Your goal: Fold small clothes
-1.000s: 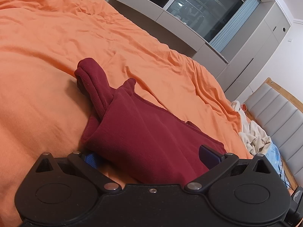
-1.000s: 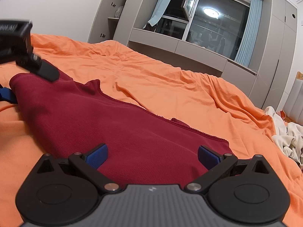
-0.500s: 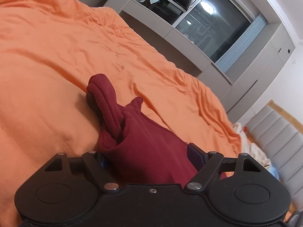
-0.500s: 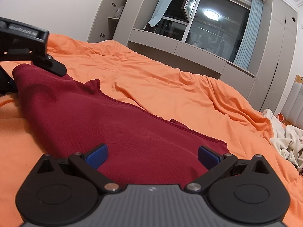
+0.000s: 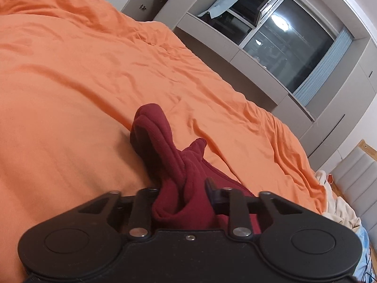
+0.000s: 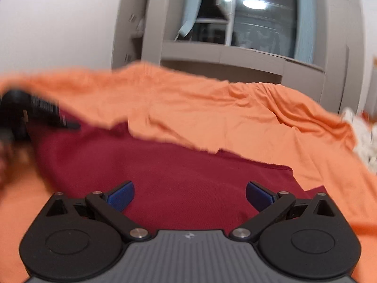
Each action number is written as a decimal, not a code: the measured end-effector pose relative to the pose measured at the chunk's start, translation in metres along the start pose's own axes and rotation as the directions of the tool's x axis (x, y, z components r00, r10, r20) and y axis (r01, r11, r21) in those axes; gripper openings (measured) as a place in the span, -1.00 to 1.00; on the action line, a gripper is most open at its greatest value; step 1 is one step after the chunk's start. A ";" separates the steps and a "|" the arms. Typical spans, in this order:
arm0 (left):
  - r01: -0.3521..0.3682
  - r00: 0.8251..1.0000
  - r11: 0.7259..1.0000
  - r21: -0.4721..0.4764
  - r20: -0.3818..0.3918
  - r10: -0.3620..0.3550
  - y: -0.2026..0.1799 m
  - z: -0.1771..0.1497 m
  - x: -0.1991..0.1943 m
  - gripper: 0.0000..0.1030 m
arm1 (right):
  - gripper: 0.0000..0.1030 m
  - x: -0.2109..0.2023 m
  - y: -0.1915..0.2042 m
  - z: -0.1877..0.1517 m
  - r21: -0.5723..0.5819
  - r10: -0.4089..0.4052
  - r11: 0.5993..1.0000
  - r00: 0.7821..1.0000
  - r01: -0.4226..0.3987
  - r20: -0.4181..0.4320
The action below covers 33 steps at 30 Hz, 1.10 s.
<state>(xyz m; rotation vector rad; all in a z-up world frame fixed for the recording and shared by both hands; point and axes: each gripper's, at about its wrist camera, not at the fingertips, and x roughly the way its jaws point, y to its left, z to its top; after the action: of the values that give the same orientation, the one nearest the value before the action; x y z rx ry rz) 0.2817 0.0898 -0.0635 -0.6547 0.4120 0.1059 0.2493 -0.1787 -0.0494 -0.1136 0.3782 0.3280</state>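
Between its jaws the left gripper (image 5: 186,197) clamped a bunched maroon garment (image 5: 169,165); the right gripper (image 6: 189,194), jaws apart, gripped nothing, so lifting risked a lopsided fold.

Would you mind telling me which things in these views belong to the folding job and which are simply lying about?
Part of the job:
- dark red garment
- left gripper, shut on a bunched edge of it
- right gripper, open above it
- orange bedsheet, the folding surface

Just lying about:
- pale clothes pile at the bed's far edge
- window
- grey cabinets
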 end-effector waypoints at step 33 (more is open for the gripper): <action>0.544 0.832 0.532 0.649 -0.499 -0.243 -0.219 -0.117 0.016 -0.26 | 1.00 -0.065 -0.217 0.007 0.548 -0.264 0.811 0.964 0.203 0.034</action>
<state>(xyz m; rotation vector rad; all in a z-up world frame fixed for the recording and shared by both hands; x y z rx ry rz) 0.3057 -0.1557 -0.0287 0.1345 0.5875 -0.6402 0.2670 -0.4009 -0.0081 0.4145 0.3323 -0.0286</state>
